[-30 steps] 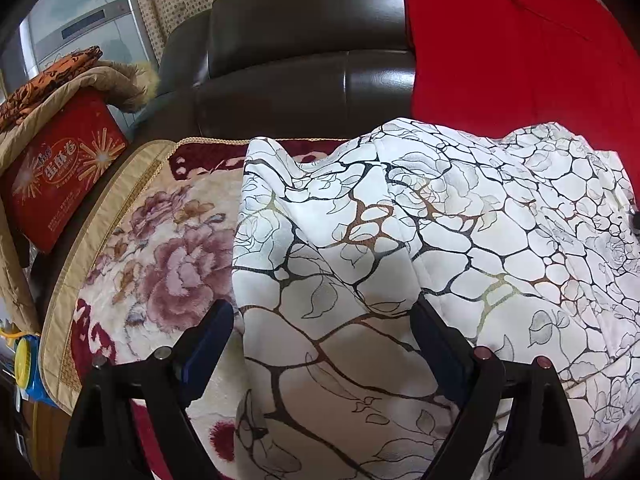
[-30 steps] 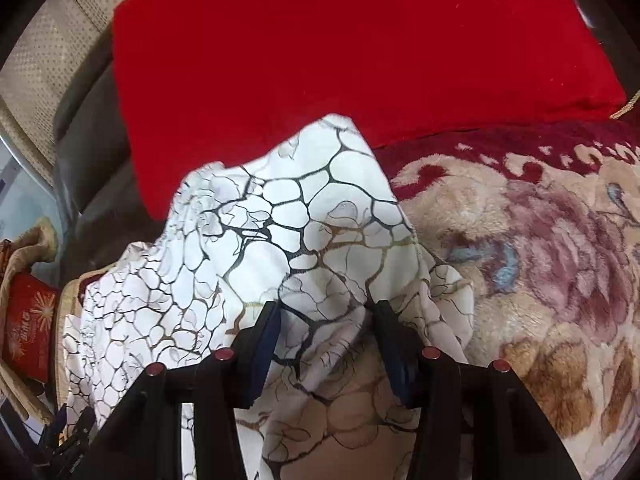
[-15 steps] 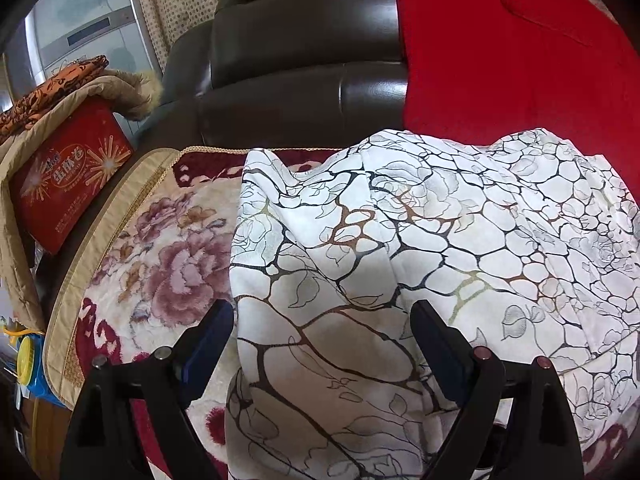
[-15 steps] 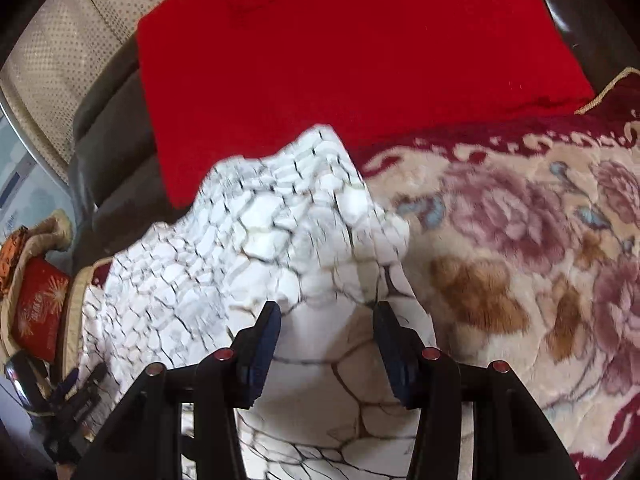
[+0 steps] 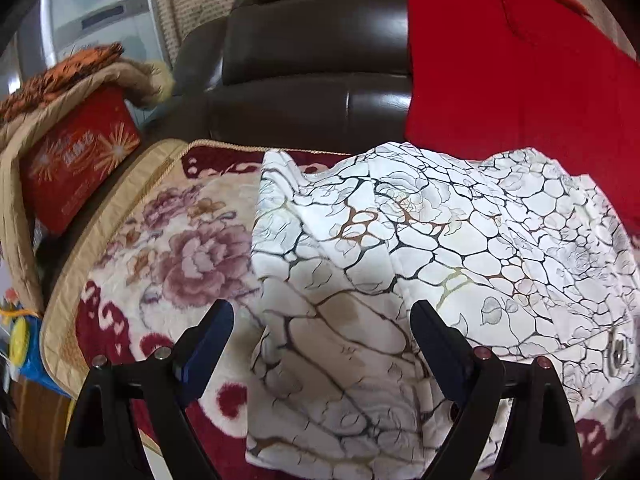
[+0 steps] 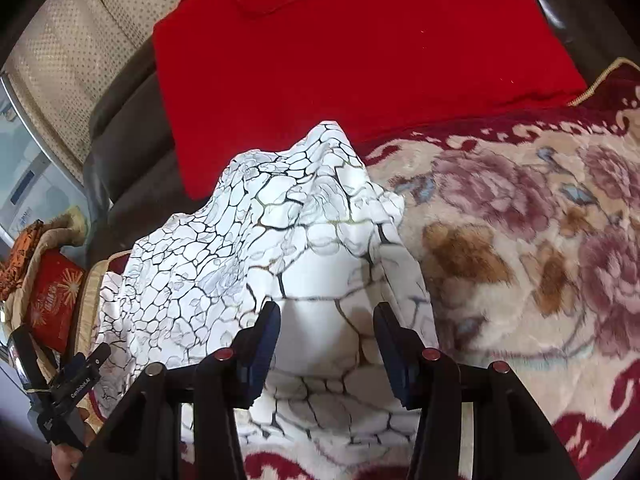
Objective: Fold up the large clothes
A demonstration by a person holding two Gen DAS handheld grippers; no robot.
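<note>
Left gripper [image 5: 322, 320] is seen spread wide in its wrist view, nothing clamped; its jaws straddle the near left part of the white crackle-print garment [image 5: 420, 264], which is heaped on the floral blanket [image 5: 176, 256], apparently so that an edge can be taken for a fold. The garment's left edge runs from 12 toward 6 o'clock just inside the left finger, and bare blanket lies open at 9 o'clock; a red box [image 5: 76, 168] sits well apart at 10 o'clock, and the dark sofa back [image 5: 312, 60] and red cloth [image 5: 520, 72] close off 12 to 2 o'clock. In the right wrist view, the right gripper [image 6: 326, 322] is likewise parted, with fabric bulging between the jaws but not visibly pinched. The garment is bunched toward 10 o'clock, its right edge falling along 1 o'clock, and wide free blanket is offered at 3 o'clock for spreading.
</note>
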